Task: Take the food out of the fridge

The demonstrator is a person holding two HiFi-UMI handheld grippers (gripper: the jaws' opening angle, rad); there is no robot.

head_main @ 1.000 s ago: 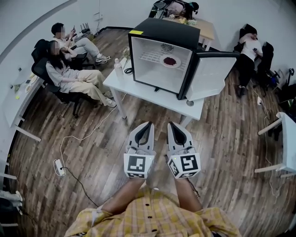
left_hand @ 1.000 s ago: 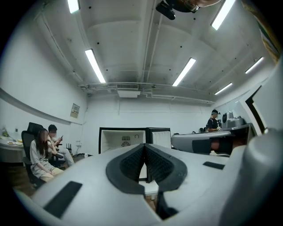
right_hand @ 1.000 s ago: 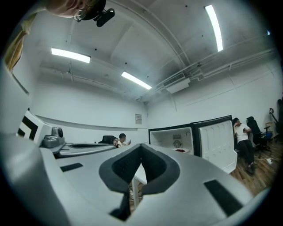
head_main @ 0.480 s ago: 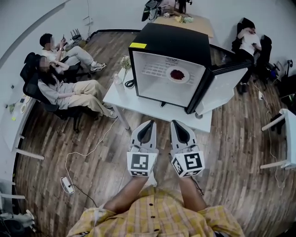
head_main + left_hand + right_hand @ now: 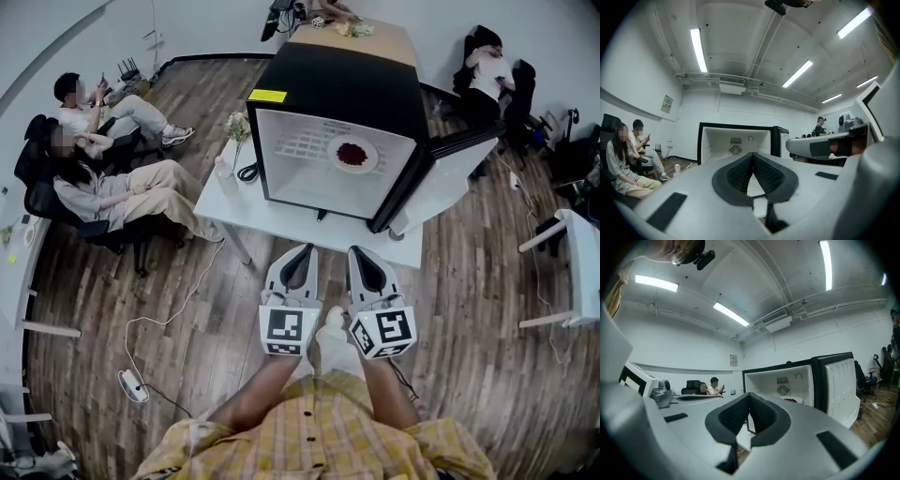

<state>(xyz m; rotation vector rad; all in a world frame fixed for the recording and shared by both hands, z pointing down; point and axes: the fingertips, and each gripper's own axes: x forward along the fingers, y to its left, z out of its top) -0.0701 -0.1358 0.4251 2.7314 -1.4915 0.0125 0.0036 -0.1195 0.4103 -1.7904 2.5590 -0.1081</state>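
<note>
— Grippers first: how do the jaws stand?
— Left gripper (image 5: 300,253) has its jaws pressed together, tip to tip, with nothing between them. Right gripper (image 5: 361,253) is the same: closed and empty. Both point level at the fridge, side by side and just apart from each other.
— What are they made of?
— Smooth grey plastic shells that taper to a point. Inside each, dark ribbed pads (image 5: 740,173) curve outward and meet at the tip, leaving a teardrop gap behind. At the back of each sits a cube (image 5: 286,331) with black-and-white square markers.
— And beyond them?
— Fridge (image 5: 347,80): boxy, matte black outside and white inside, standing on a white table (image 5: 272,220) with thin legs. Its door (image 5: 450,178) hangs wide open to the right and has a moulded white lining.
— Where is the food?
— Food (image 5: 352,153), a dark red heap, lies on a round white plate (image 5: 371,160) on the wire shelf (image 5: 305,142) inside the fridge, towards the right. It is well apart from both grippers. A round fan grille (image 5: 735,150) shows on the back wall.
— Anything else around?
— Wood-plank floor (image 5: 187,319), brown and streaky. Two people (image 5: 122,192) sit on dark chairs to the left. The holder's shirt (image 5: 319,436) is yellow plaid.
</note>
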